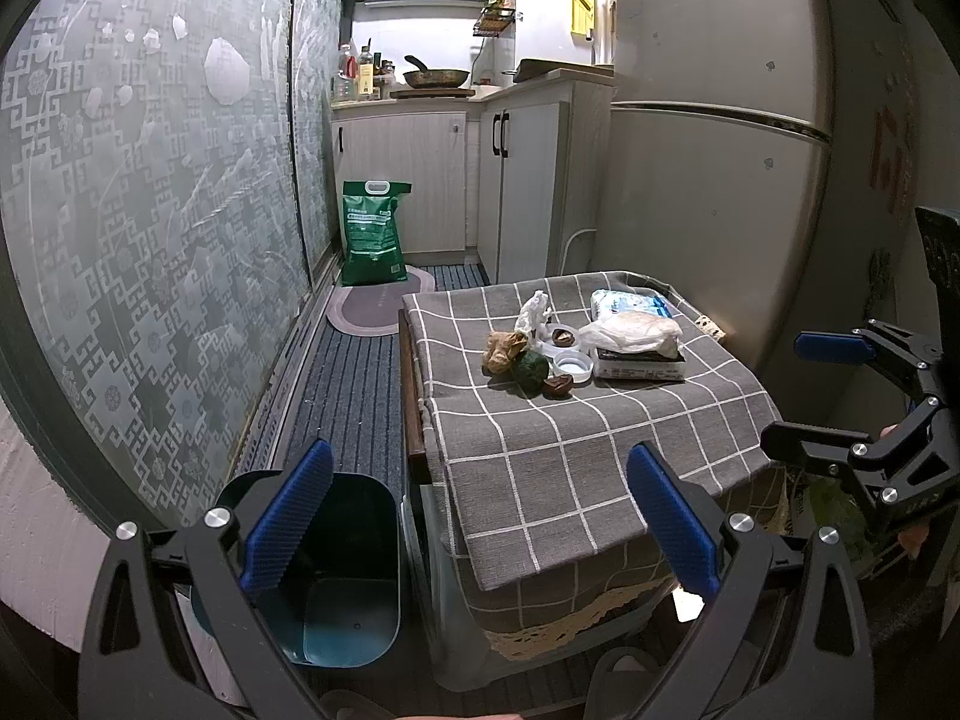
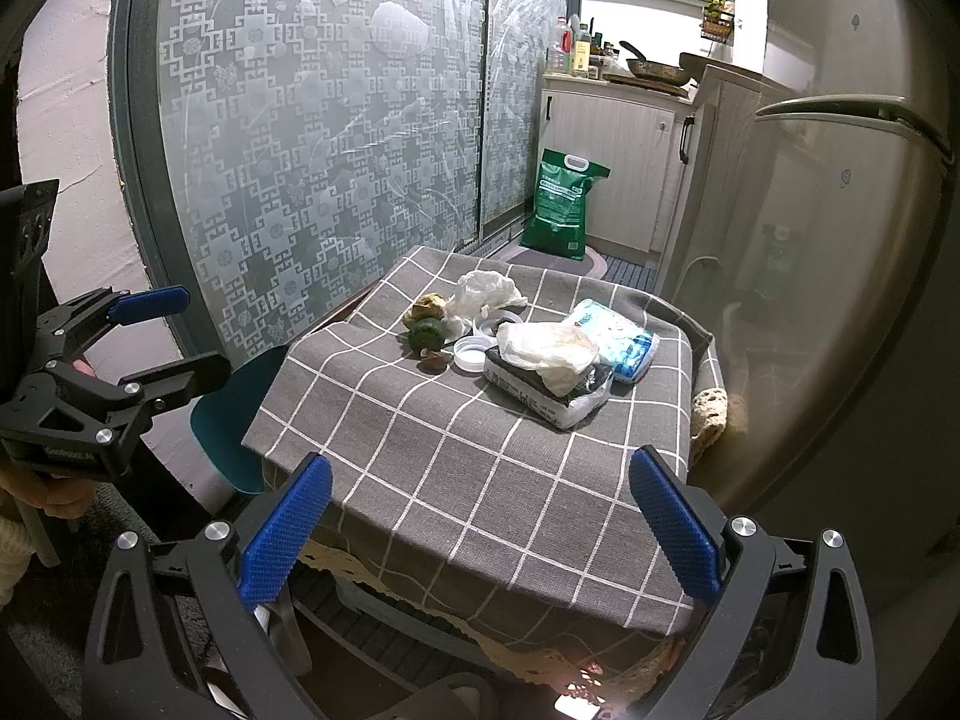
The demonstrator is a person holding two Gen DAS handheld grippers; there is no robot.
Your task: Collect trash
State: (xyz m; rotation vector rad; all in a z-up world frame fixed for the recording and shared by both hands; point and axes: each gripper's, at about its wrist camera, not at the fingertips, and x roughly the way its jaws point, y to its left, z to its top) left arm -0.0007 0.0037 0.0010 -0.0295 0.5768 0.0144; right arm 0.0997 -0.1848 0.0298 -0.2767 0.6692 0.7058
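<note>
A small table under a grey checked cloth carries a cluster of trash: a crumpled white tissue, a brown paper wad, a dark green ball, a brown shell piece and white lids. A teal bin stands on the floor left of the table. My left gripper is open above the bin and table edge. My right gripper is open before the table's near edge. Both are empty.
A white plastic bag lies on a black-and-white packet, with a blue-white tissue pack behind it. A frosted patterned glass door runs along the left, a fridge on the right. A green sack and kitchen cabinets stand beyond.
</note>
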